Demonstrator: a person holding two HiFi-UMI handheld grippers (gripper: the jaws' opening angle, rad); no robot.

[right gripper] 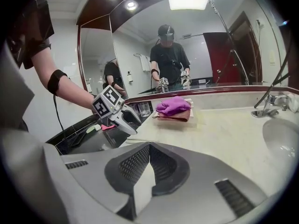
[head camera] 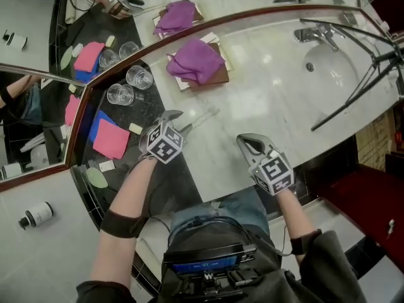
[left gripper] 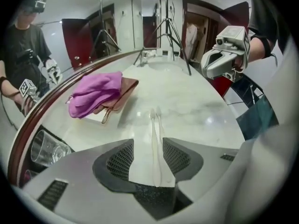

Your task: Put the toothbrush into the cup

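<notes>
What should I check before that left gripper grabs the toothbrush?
1. Toothbrush lies between the left gripper jaws: ok.
2. Left jaws open wide enough around it: ok.
3. Toothbrush gripped: not ok, the pads are not pressing on it yet.
4. Glass cups stand upright by the mirror: ok.
5. Right gripper shut, empty and off to the side: ok.
6. Purple cloth lies apart from the toothbrush: ok.
</notes>
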